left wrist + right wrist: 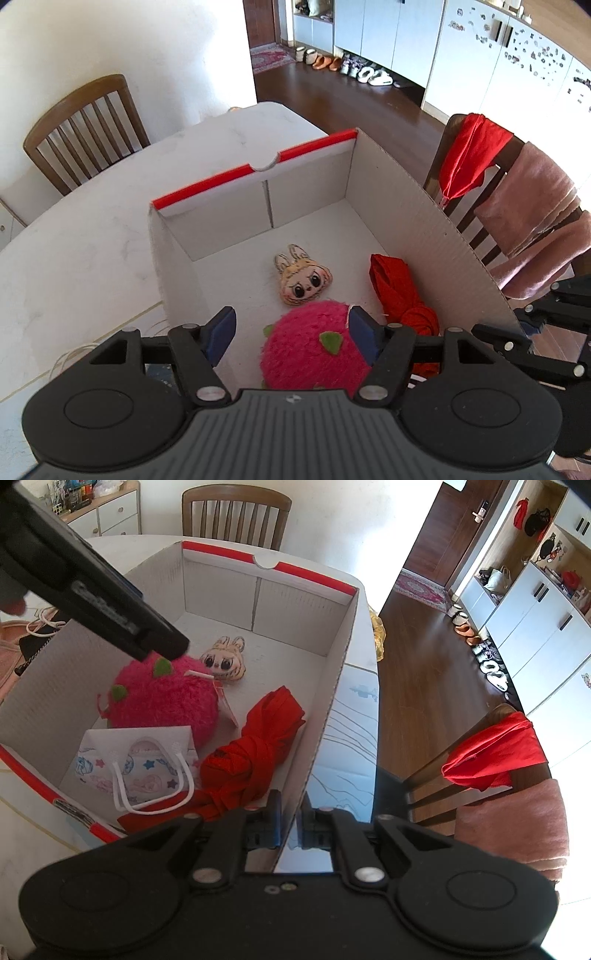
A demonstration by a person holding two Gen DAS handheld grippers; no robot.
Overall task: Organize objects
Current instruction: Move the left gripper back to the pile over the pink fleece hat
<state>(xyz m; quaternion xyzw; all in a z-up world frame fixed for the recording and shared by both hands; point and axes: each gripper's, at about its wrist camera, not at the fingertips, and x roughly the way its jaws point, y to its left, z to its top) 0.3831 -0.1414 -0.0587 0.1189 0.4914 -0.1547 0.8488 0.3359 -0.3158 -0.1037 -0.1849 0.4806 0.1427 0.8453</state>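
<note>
Left tool (291,328) spread above pink plush (314,347), its lower half hidden.

Daylight is flooding both views. In the left wrist view I'm seeing the wall (155,55) at upper left blowing out near white, and the cupboards (517,55) at upper right washing out too. In the right wrist view, glare is burning out a white patch right of the box (325,686), and the floor (436,642) is throwing a sheen. Fisheye bending is curving straight edges toward the frame borders; corners are going black. The box interior is staying evenly lit with soft shadows. The near gripper bodies are reading dark, slightly soft.
</note>
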